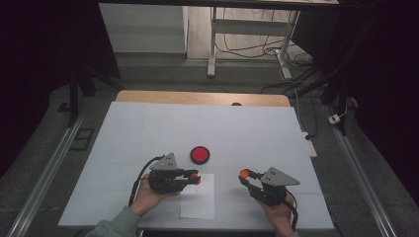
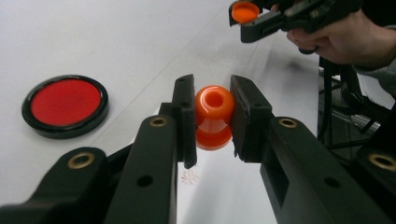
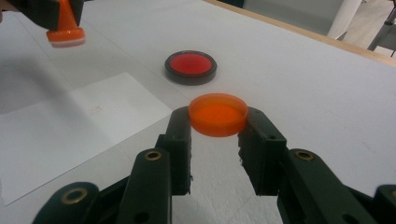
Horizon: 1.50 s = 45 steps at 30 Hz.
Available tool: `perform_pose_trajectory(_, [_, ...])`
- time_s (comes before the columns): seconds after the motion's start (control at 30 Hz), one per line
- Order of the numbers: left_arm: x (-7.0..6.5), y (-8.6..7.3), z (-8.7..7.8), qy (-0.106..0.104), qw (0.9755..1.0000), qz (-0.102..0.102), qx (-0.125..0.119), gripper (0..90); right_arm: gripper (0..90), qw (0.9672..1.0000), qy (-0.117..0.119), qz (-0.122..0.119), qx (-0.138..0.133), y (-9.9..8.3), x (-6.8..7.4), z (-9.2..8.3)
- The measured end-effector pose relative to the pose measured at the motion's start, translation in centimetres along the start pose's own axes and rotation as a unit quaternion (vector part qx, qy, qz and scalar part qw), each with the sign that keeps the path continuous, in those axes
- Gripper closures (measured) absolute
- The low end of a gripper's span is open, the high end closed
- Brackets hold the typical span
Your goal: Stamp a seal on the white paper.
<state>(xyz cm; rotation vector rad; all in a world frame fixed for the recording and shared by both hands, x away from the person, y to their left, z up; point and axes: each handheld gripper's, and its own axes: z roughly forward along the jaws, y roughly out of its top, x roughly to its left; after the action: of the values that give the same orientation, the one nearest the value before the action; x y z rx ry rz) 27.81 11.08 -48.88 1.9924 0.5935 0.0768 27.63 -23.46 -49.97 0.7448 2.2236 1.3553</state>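
Note:
My left gripper (image 2: 213,100) is shut on an orange stamp (image 2: 214,116), its jaws squeezing the knobbed handle. In the high view the left gripper (image 1: 195,177) holds the stamp (image 1: 196,176) over the top edge of a white paper sheet (image 1: 197,201). My right gripper (image 3: 218,122) is shut on a round orange cap (image 3: 218,113), held flat above the table. From above, the right gripper (image 1: 243,174) carries the cap (image 1: 243,172) just right of the sheet. A round red ink pad (image 1: 200,154) in a black case lies on the table beyond both.
The white table top (image 1: 148,128) ends in a wooden far edge (image 1: 202,98). The ink pad (image 3: 190,66) and the paper (image 3: 70,126) lie ahead of the right gripper. Desk legs and cables stand on the floor behind the table.

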Motion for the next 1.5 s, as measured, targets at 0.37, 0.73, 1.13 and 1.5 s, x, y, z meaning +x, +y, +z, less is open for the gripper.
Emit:
perform_pose_trajectory(0.37, [-0.2, -0.7, 0.8, 0.0, 0.9997, 0.005, 0.025, 72.9, 64.5, 1.0, 0.0, 0.0, 0.0, 0.0, 0.1, 0.1])
perform_pose_trajectory(0.73, [-0.2, -1.5, 2.1, 0.01, 0.9981, 0.014, 0.059, 72.9, 64.5, 1.0, 0.0, -0.001, 0.001, 0.0, 0.1, 0.1])
perform_pose_trajectory(1.13, [-0.2, -2.0, 3.0, 0.02, 0.9969, 0.013, 0.075, 72.9, 64.5, 1.0, 0.0, -0.001, 0.001, 0.0, 0.1, 0.1])
perform_pose_trajectory(1.5, [-0.3, -2.4, 3.6, 0.029, 0.9958, 0.025, 0.083, 72.9, 64.5, 1.0, 0.0, -0.001, 0.001, 0.0, 0.1, 0.1])
